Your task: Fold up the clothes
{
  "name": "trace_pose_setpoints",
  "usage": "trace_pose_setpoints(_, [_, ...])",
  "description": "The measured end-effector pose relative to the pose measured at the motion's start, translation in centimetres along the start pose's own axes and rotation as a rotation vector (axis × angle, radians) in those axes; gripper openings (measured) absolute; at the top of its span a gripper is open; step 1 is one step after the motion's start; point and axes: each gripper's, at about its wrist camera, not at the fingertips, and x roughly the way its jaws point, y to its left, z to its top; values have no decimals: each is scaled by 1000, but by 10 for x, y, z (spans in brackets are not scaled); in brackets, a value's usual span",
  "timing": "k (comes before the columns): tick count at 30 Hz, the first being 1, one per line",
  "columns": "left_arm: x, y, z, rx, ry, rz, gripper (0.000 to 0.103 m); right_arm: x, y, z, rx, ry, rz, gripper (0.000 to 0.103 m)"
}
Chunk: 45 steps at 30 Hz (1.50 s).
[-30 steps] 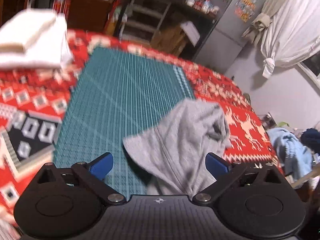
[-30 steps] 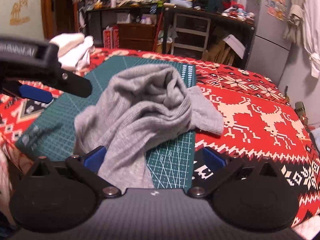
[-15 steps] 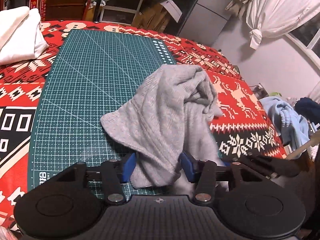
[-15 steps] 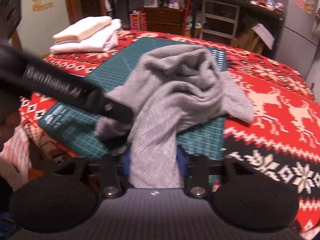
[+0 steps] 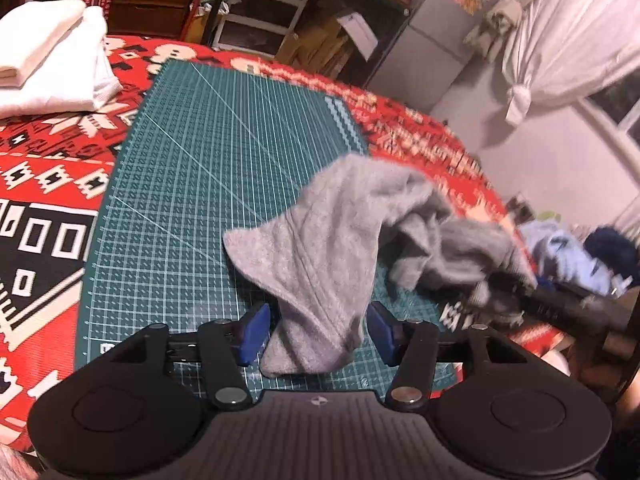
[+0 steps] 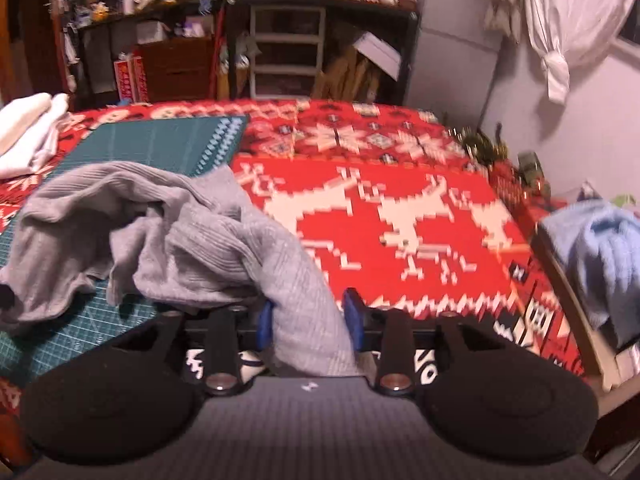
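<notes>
A crumpled grey knit sweater (image 5: 340,220) lies on the green cutting mat (image 5: 200,184), stretched toward the right. My left gripper (image 5: 320,332) holds one bunched end at the mat's near edge. Its blue pads press on the cloth from both sides and its jaws are opening slightly. My right gripper (image 6: 309,320) holds another end of the sweater (image 6: 180,232) over the red patterned cloth (image 6: 400,200), just right of the mat (image 6: 160,144). Its jaws are also opening a little, with the cloth pinched between the pads. The right gripper shows blurred in the left wrist view (image 5: 560,304).
A stack of folded white clothes (image 5: 52,56) sits at the far left of the table (image 6: 28,132). Light blue clothes (image 6: 600,248) hang over a wooden frame past the table's right edge. Shelves, boxes and a white curtain stand behind.
Both grippers went from wide open to closed around the sweater's ends. The right gripper then moved right, off the mat, pulling the sweater out sideways. The left gripper stayed put.
</notes>
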Motion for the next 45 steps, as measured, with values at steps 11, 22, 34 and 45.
trace_pose_setpoints(11, [-33, 6, -3, 94, 6, -49, 54, -62, 58, 18, -146, -124, 151, 70])
trace_pose_setpoints(22, [10, -18, -29, 311, 64, 55, 33, -71, 106, 15, -237, -73, 322, 70])
trace_pose_setpoints(34, [-7, -10, 0, 197, -144, -78, 25, -65, 125, 4, -401, -107, 345, 47])
trace_pose_setpoints(45, [-5, 29, 21, -44, -127, -254, 25, -57, 147, 26, -464, -237, 416, 42])
